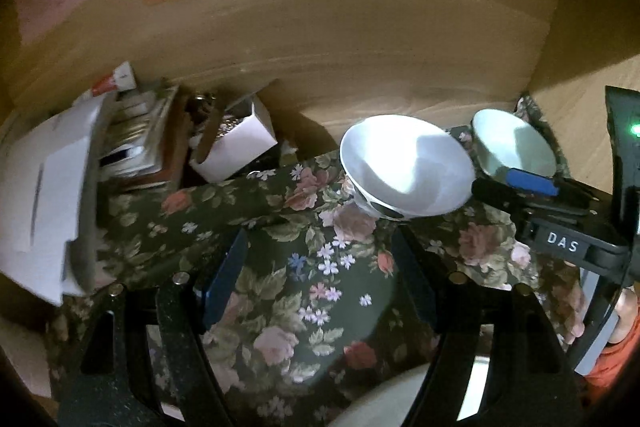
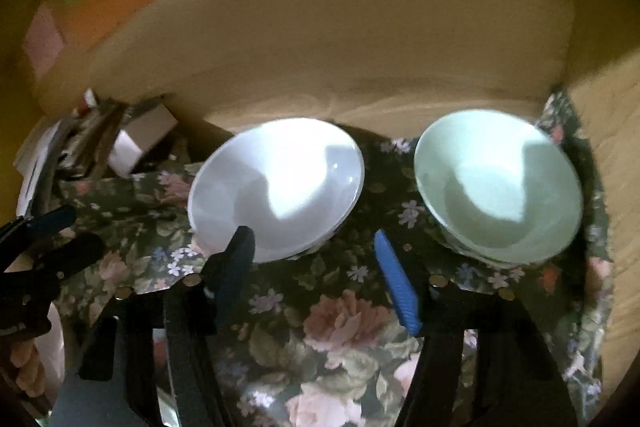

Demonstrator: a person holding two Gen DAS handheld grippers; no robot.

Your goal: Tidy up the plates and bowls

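Left wrist view: the left tongs [image 1: 316, 291] stand wide apart with nothing between them, poised over a dark floral-print cloth [image 1: 304, 307] spread on the desk. Two bowls sit on the cloth ahead. One is a white, wide-mouthed ceramic bowl [image 1: 404, 167]. The other is a pale green ceramic bowl [image 1: 512, 143], just to its right and close to the beige wall [image 1: 360, 39]. The tip of the right tongs [image 1: 532, 185] enters from the right, in front of the green bowl's near rim. Only this view shows the clutter plainly. A white open box [image 1: 240, 143], a stack of papers and books [image 1: 52, 187] and a small red-and-white tube [image 1: 116, 81] crowd the left back corner. At the bottom edge, the curved pale rim of a plate [image 1: 384, 401] shows between the fingers. The open room is the stretch of cloth under the tongs.

Right wrist view: the right tongs [image 2: 316, 279] are parted with only cloth between their blue pads [image 2: 396, 291]. Whether the left finger's tip touches the white bowl's [image 2: 276, 187] near rim cannot be told. The green bowl [image 2: 496, 187] sits apart, to the right, its far side near the cloth's edge and the bare wooden surface [image 2: 616, 147] beyond. The gap between the two bowls is narrow. The left tongs [image 2: 36, 239] show at the left margin. Here the clutter is dim and blurred.
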